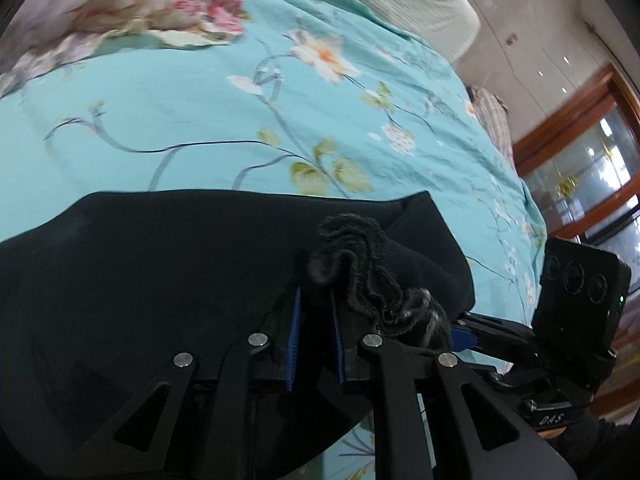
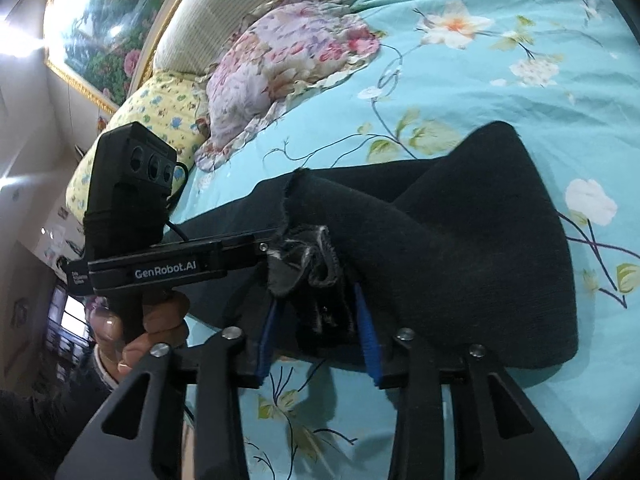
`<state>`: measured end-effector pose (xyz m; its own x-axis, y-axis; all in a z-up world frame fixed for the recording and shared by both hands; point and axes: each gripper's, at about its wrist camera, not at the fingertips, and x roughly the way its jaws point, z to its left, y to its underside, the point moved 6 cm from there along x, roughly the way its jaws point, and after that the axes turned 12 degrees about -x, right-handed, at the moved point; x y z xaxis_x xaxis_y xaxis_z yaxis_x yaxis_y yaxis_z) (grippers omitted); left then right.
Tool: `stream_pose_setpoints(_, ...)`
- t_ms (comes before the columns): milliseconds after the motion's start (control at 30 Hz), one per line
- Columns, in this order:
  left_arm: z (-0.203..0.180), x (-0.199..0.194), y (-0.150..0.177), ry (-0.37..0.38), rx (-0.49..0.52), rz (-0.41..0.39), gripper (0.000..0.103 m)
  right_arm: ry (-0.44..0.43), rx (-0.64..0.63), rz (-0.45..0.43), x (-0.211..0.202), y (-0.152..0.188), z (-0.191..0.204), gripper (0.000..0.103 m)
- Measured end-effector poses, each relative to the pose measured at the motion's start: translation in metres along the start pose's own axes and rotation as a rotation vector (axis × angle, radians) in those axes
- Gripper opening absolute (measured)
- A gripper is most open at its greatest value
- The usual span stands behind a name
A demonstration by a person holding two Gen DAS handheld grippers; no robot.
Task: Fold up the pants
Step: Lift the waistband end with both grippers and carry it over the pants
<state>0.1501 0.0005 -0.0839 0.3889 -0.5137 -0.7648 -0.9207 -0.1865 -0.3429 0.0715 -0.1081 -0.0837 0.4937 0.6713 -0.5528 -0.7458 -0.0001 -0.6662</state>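
Both hand-held grippers [image 1: 316, 300] pinch black pants [image 2: 460, 240] (bunched hems).

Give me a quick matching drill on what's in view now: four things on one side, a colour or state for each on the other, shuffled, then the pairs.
Things:
1. pants
2. bedsheet
3. left claw
4. crumpled cloth by the headboard

Colours or states:
A. turquoise with a flower and vine print
B. pink and lilac floral, bunched up
C. black, lying partly folded on the bed
D. shut on a gathered black fabric edge

Pairs: 1-C, 2-A, 3-D, 4-B

The right claw also pinches the pants, next to the left one.
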Motion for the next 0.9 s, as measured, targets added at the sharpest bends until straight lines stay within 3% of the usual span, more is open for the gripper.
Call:
stream_pose_setpoints(100, 0.013, -0.013, 0.0, 0.001, -0.054, -0.031, 0.025, -0.003, -0.022, 0.012, 0.003, 0.0, 0.008, 0.043)
stream_pose_setpoints(367, 0.044, -0.045, 0.008, -0.035, -0.145, -0.106, 0.033, -0.052, -0.073, 0.027, 0.006, -0.004, 0.036, 0.043)
stream_pose_setpoints(433, 0.052, -0.053, 0.013, -0.078, -0.155, -0.132, 0.038, -0.063, -0.082, 0.026, 0.007, -0.006, 0.042, 0.044)
stream_pose_setpoints(900, 0.105, -0.117, 0.047, -0.133, -0.327, -0.276, 0.045, -0.114, -0.17, 0.048, 0.022, -0.031, 0.076, 0.043)
